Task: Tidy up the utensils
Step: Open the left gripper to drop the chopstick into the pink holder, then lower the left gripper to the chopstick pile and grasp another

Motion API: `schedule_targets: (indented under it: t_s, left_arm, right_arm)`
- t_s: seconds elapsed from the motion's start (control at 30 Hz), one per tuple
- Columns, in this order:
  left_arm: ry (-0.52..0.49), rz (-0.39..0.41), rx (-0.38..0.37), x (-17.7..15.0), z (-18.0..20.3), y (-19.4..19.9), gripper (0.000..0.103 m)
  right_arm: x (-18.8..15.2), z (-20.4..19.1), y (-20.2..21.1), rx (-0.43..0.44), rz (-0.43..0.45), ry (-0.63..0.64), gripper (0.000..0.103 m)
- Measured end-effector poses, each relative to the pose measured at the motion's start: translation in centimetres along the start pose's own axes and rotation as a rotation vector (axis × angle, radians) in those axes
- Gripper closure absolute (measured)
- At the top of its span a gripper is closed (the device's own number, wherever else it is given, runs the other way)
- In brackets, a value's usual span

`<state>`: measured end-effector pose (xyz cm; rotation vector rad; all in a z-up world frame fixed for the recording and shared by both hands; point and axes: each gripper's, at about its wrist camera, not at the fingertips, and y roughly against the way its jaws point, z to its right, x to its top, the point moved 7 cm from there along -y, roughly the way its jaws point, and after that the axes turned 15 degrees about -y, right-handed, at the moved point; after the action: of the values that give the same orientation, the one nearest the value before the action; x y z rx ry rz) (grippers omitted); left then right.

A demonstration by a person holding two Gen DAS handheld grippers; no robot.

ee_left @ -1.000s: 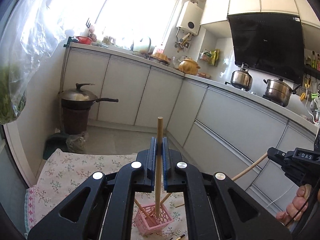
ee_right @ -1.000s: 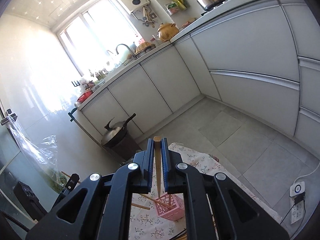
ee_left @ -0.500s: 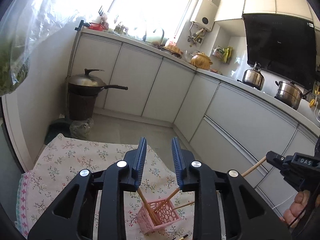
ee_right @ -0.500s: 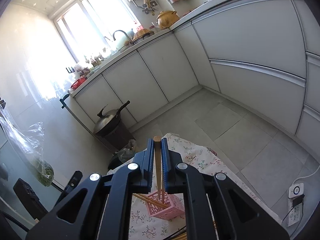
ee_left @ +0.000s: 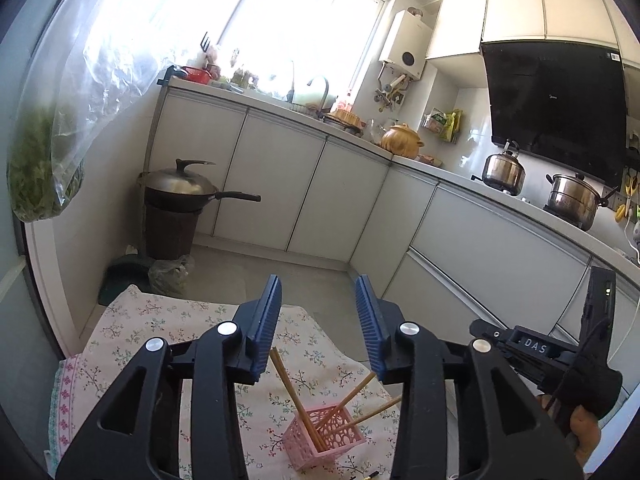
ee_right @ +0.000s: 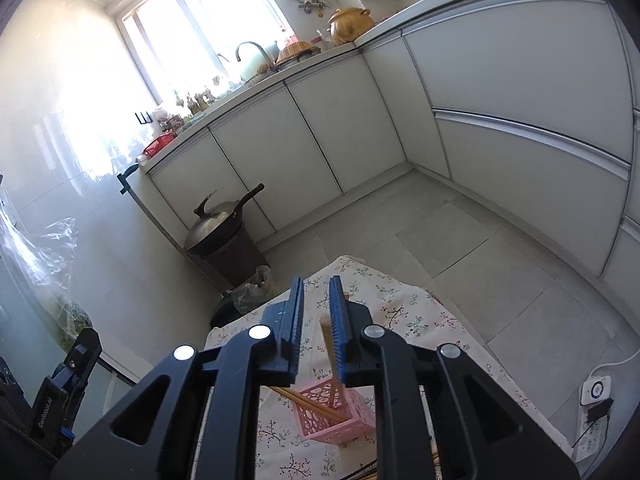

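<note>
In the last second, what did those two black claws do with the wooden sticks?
The left gripper opened and let its chopstick drop into the pink basket; its jaws now stand wide and empty. The right gripper opened too, releasing its chopstick, which leans against one finger with its tip in the basket. The basket stayed put on the floral cloth.
</note>
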<state>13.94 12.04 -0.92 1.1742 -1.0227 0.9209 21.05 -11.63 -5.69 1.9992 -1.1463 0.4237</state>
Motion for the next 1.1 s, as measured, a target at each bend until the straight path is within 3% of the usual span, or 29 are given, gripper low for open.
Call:
schedule_targets:
  t_s: [0.13,0.4,0.6,0.8,0.87,0.93,1.1]
  left_arm:
    - [-0.027,-0.001,-0.005,0.2,0.7,0.1,0.061]
    - [-0.127,-0.032,-0.017,-0.4,4.4,0.0,0.038]
    - [-0.176,-0.008,0.023,-0.4,6.0,1.0,0.023]
    - [-0.178,-0.013,0.032,-0.6,6.5,1.4,0.014]
    - [-0.187,-0.018,0.029,-0.8,6.8,1.5,0.01]
    - [-0.203,-0.032,0.019,-1.3,7.2,1.5,0.008]
    - [-0.255,-0.119,-0.032,-3.6,8.1,0.7,0.007]
  right_arm:
    - [-0.2,-1.0,1.2,0.003,0.036,0.053,0.077]
    - [-1.0,-1.8,3.9,-0.035,0.092,0.173,0.071]
    - [-1.6,-1.2,6.4,-0.054,0.135,0.222,0.053]
    - [-1.7,-0.2,8.5,-0.085,0.187,0.258,0.034]
    - [-1.5,0.3,9.0,-0.098,0.199,0.253,0.025]
    - [-1.4,1.2,9.8,-0.106,0.219,0.237,0.01]
    - [-1.7,5.2,11.8,-0.137,0.204,0.183,0.007]
